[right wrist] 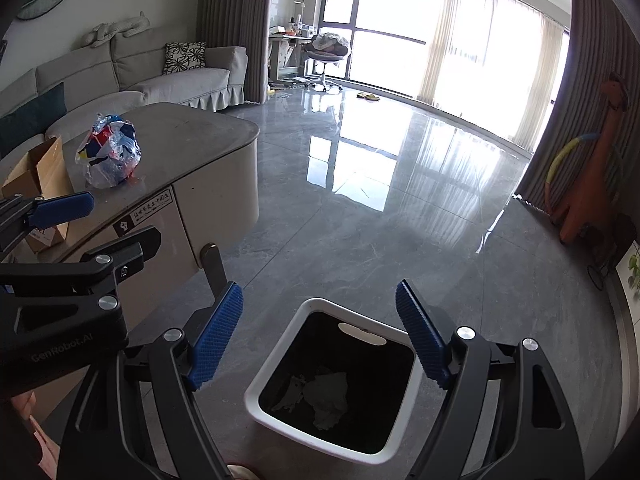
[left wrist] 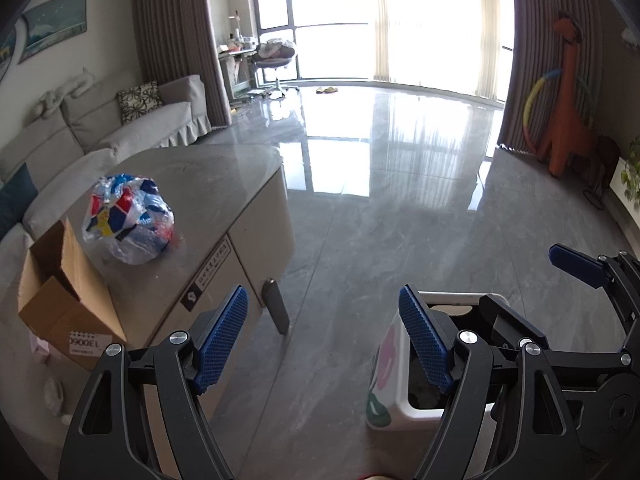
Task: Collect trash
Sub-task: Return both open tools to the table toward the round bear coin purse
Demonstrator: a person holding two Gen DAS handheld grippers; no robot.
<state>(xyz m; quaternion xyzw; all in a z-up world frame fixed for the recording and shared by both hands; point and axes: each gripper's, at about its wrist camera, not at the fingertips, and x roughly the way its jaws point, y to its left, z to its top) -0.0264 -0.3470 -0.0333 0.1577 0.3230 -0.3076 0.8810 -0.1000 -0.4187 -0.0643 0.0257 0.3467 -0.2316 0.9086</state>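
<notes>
Left gripper: the left gripper point(left wrist: 323, 340) hangs at the bottom of its own view, blue pads spread wide with nothing between them.
Right gripper: the right gripper point(right wrist: 319, 338) sits low centre in its view, directly over the bin, jaws also wide apart and empty.
Trash bin: the white trash bin point(right wrist: 280, 360) stands on the grey floor at the lower middle of the right view; pale crumpled paper point(right wrist: 326, 398) lies at its dark bottom.
Trash left: a crumpled plastic bag point(left wrist: 129, 220), printed red, blue and yellow, rests on the coffee table point(left wrist: 216, 184) at mid left, just beside an open cardboard box point(left wrist: 60, 300).
Step in hand: I'd judge both hands are free between pickups, with the bag the next piece to collect.
Next move: probably a reach up and left to the tabletop, closing gently on the bag's bunched top, since the thin film looks slippery and light, then carrying it to the bin.
</notes>
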